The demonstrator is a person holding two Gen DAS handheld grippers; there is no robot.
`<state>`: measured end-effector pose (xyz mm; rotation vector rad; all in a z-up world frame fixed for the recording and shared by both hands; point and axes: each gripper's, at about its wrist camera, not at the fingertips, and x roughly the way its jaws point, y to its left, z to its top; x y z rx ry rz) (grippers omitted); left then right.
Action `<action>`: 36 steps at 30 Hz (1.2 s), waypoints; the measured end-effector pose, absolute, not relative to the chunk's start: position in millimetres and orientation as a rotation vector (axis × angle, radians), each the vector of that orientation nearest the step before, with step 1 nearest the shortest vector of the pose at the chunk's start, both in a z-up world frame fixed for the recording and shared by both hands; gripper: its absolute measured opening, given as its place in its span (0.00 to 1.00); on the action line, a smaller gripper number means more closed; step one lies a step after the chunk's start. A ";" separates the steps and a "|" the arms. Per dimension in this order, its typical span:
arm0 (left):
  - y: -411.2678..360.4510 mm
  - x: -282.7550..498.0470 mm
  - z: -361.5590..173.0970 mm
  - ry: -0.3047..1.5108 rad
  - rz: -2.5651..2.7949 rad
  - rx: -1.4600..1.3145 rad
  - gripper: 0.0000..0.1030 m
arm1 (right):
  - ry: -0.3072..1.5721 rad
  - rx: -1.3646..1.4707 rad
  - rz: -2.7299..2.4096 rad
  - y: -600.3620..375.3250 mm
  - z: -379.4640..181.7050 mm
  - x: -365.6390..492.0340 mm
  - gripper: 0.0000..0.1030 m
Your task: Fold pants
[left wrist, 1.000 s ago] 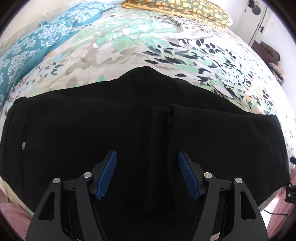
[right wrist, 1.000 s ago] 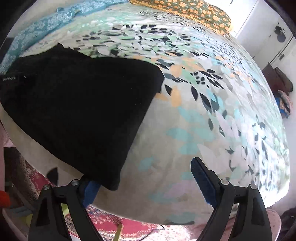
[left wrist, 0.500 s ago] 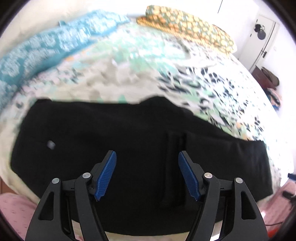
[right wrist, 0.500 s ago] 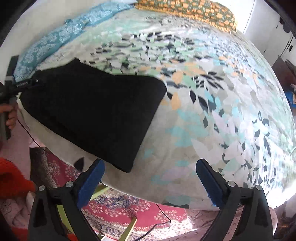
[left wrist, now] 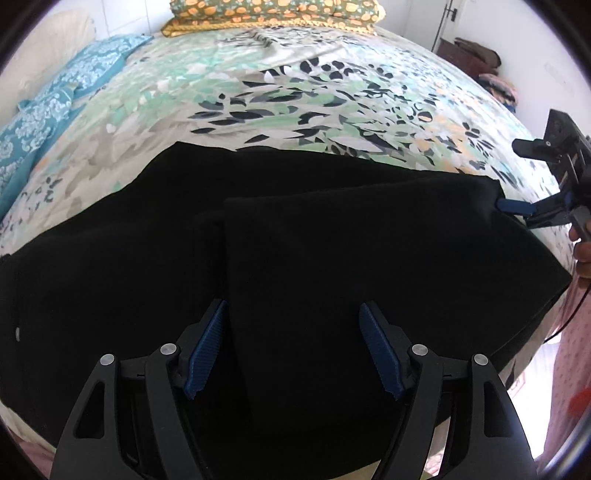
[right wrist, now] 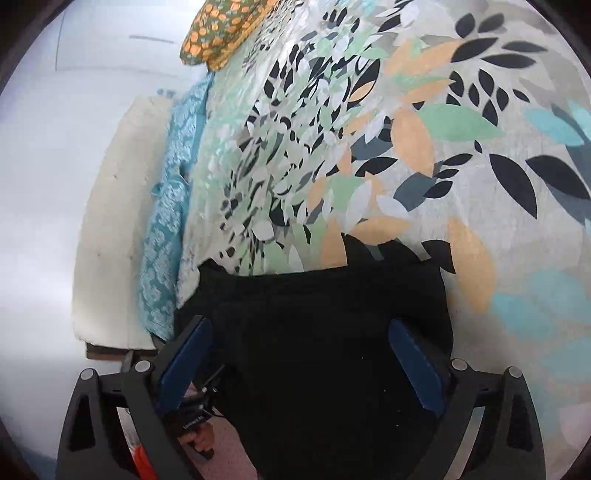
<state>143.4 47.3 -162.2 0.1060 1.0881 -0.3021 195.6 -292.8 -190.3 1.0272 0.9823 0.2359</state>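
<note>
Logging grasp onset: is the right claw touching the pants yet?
Cannot tell. In the left wrist view the right claw meets the pants edge, but no clear contact shows; in the right wrist view its fingers straddle the cloth, open.

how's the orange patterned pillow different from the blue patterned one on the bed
The orange pillow has orange blotches on dark olive; the blue pillow has white floral motifs on teal. The orange one lies across the far end of the bed; the blue one runs along its left edge and looks flatter and rumpled. Both lie clear of the black pants.
</note>
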 end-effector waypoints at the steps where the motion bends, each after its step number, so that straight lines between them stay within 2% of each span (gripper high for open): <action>1: 51.2 142.7 -160.2 1.088 -0.301 0.080 0.72 | 0.975 1.024 0.234 -291.4 -181.0 190.8 0.93; 6: 55.4 142.5 -154.9 1.103 -0.301 0.048 0.72 | 0.951 1.038 0.407 -261.9 -144.2 156.1 0.98; 11: 49.8 149.9 -162.0 1.115 -0.297 0.069 0.73 | 1.129 0.955 0.330 -236.1 -193.0 125.1 0.97; 15: 49.8 145.9 -161.0 1.112 -0.299 0.082 0.73 | 1.035 0.933 0.334 -237.8 -167.2 125.9 0.97; 19: 58.0 144.3 -146.7 1.068 -0.314 -0.010 0.73 | 0.765 0.696 0.275 -231.9 -94.9 118.4 0.99; 21: 63.3 142.4 -136.2 1.020 -0.316 -0.051 0.76 | 0.649 0.599 0.258 -227.4 -69.1 109.6 1.00; 23: 68.3 139.8 -126.6 0.967 -0.300 -0.069 0.79 | 0.652 0.599 0.318 -223.6 -66.7 113.4 1.00; 26: 72.7 138.6 -120.0 0.928 -0.276 -0.080 0.79 | 0.764 0.518 0.215 -218.0 -79.8 118.2 1.00; 34: 84.0 137.0 -110.8 0.888 -0.230 -0.120 0.79 | 0.554 -0.165 -0.129 -177.6 -52.0 89.3 1.00; 36: 83.5 134.4 -108.8 0.875 -0.227 -0.110 0.80 | 0.580 -0.206 -0.148 -175.9 -58.3 93.9 1.00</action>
